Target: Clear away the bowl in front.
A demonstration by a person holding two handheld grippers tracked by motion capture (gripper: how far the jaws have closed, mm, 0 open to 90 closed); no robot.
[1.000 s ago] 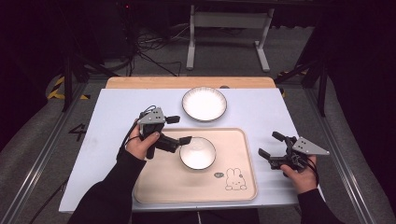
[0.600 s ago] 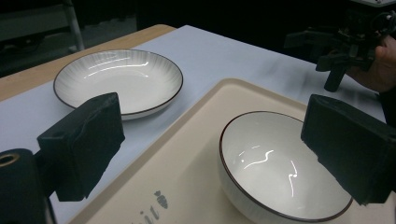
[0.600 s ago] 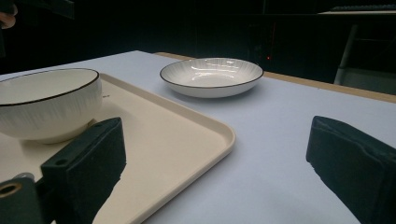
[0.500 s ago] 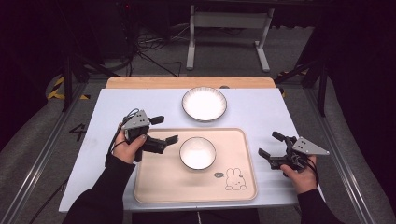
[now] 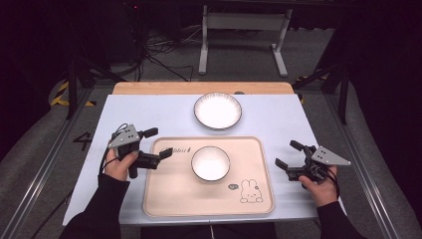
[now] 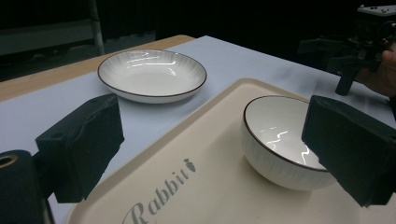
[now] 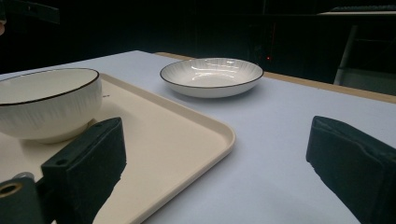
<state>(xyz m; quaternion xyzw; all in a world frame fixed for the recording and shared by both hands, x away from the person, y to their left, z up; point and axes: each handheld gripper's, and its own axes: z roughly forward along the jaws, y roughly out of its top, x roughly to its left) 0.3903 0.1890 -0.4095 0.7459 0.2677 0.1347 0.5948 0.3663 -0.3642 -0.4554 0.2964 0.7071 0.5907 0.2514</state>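
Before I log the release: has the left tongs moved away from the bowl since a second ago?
Yes. The left tongs has backed off leftward from the bowl to the tray's left edge, open.

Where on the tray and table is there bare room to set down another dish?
Tray: free along its near edge and right of the bowl, above the rabbit print. Table: free either side of the plate. Crowded at the tray's left rim by the left gripper.

room dark | grey floor (image 5: 45, 164) | metal stand (image 5: 244, 30) behind table (image 5: 278, 107)
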